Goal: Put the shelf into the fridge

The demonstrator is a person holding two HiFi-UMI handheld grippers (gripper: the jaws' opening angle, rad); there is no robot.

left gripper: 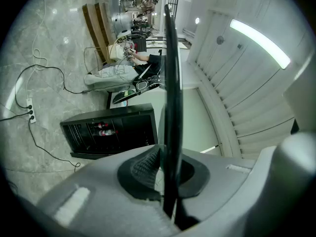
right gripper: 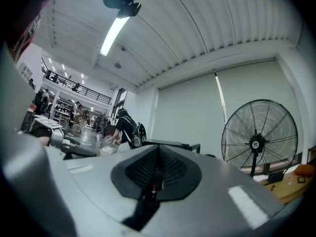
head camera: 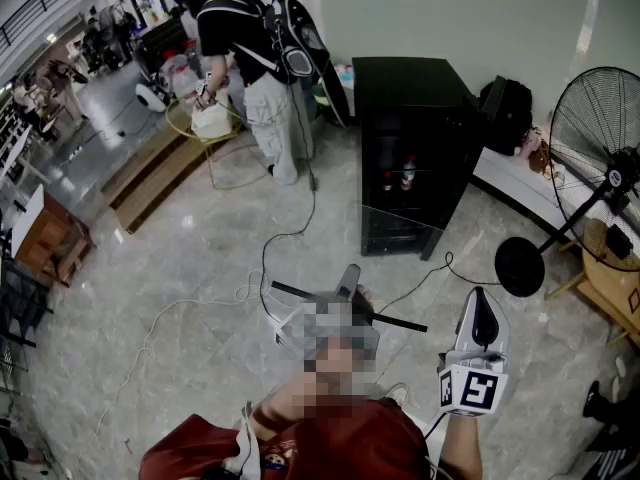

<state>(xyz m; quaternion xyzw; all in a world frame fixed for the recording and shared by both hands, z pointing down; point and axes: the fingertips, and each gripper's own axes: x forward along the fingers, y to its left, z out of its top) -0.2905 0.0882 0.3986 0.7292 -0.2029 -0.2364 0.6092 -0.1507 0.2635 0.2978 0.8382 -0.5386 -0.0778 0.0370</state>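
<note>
- The left gripper is clamped on the thin dark edge of the shelf.
- The right gripper seems pressed shut, holding nothing.
- The black fridge stands ahead, with bottles inside.

A grey marble floor is being crossed by loose cables. A black pedestal fan is being shown at right and wooden platforms at upper left. The room is being lit by a ceiling tube light.
</note>
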